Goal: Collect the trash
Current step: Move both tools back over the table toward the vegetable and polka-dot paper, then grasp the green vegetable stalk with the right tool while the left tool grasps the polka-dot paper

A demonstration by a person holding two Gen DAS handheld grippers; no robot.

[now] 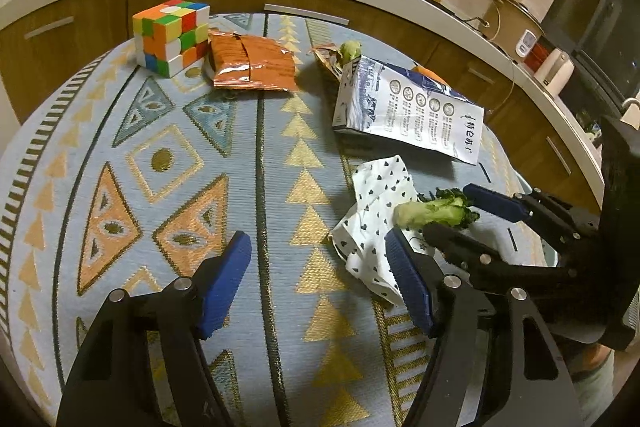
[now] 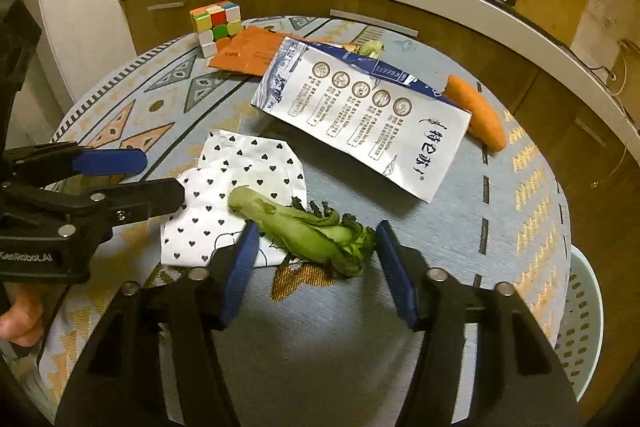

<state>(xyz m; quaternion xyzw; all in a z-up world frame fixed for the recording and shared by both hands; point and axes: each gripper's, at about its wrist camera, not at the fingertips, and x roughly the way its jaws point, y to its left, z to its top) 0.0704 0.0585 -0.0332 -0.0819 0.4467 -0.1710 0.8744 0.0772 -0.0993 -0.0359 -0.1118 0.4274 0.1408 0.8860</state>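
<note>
Far left on the patterned surface (image 1: 160, 163) sits the cube (image 1: 172, 37), touching the orange wrapper (image 1: 252, 63). Nearer, the left claw (image 1: 320, 283) hangs open over bare cloth, nothing between its pads, one pad at the edge of the heart-print napkin (image 2: 236, 195). On that napkin's right side lies the greens stalk (image 2: 308, 231), and the right claw (image 2: 316, 267) straddles its leafy end, jaws apart, not yet pinching. Beyond lies the flattened carton (image 2: 360, 115), a carrot (image 2: 476, 111) against its right end, and a basket (image 2: 580, 327) off the surface's right edge.
</note>
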